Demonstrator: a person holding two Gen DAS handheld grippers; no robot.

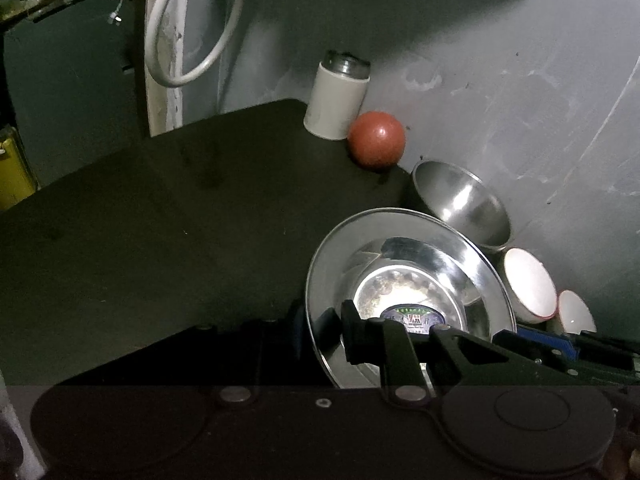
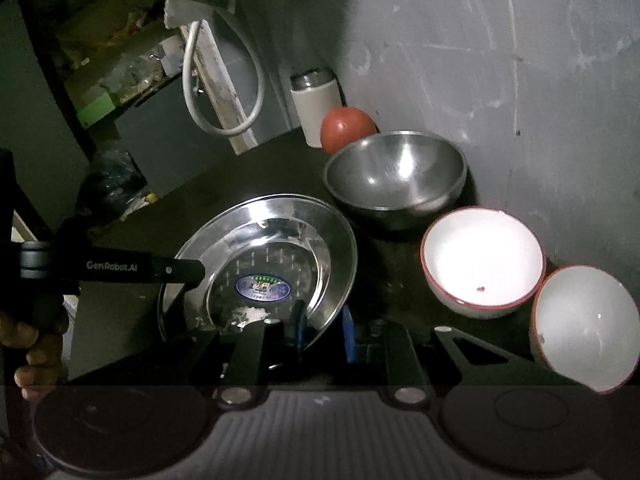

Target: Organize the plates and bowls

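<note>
Plates [image 2: 264, 264], two steel ones nested, sit tilted off the dark surface [image 1: 160, 240], pinched at opposite rims: the left gripper [image 1: 332, 332] at about 9 o'clock, the right gripper [image 2: 320, 332] at about 5 o'clock, both pressed onto the rim. A steel bowl [image 2: 396, 176] and two white bowls [image 2: 484, 256] stand toward 2 o'clock. Lifting looks underway; next comes carrying the pair level to a clear spot, both hands moving together.

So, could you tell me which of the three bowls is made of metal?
The steel bowl at the back, by the red ball; the two nearer bowls are white with red rims.
</note>
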